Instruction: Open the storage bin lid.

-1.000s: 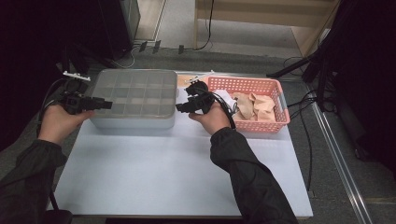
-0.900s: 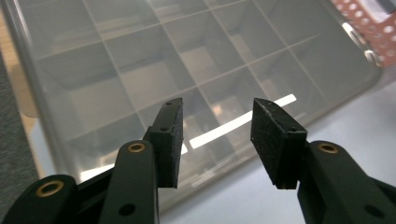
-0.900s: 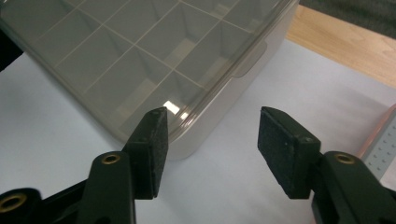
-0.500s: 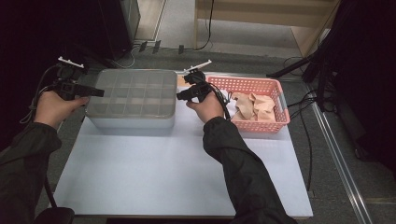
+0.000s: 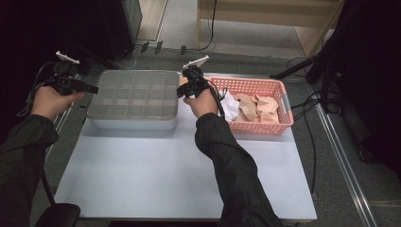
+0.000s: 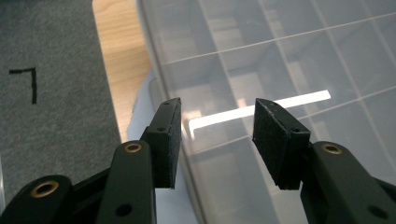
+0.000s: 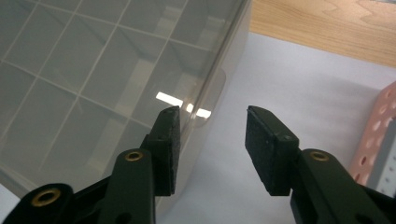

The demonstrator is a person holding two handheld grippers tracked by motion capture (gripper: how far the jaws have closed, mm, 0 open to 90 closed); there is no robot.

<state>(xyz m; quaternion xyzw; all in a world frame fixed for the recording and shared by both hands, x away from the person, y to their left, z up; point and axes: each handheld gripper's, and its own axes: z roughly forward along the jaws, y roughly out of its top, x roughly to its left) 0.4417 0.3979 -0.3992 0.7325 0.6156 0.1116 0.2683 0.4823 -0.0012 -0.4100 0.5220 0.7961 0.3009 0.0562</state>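
The white desk (image 5: 179,179) is bare at the near side, where the person's two dark sleeves come in. Farther back, a clear plastic box (image 5: 135,97) with a lid sits on the desk. It has many small square spaces inside.

The left gripper (image 5: 87,88) is held at the left end of the box, near the top edge. In the left gripper view its jaws are apart. The box edge runs up between them, but no jaw is pressing on it. The grey floor (image 6: 51,70) shows beside the box.

The right gripper (image 5: 180,91) is held at the right end of the box. In the right gripper view its jaws are apart too. The left jaw is over the box's lid edge and the right jaw is over the white desk. A small clear tab (image 7: 212,100) sticks out from the box side just past the jaws.

To the right of the box stands a pink basket (image 5: 276,125). It holds some white and tan cloth (image 5: 250,106). Behind the desk is grey floor with black cables (image 5: 142,49).
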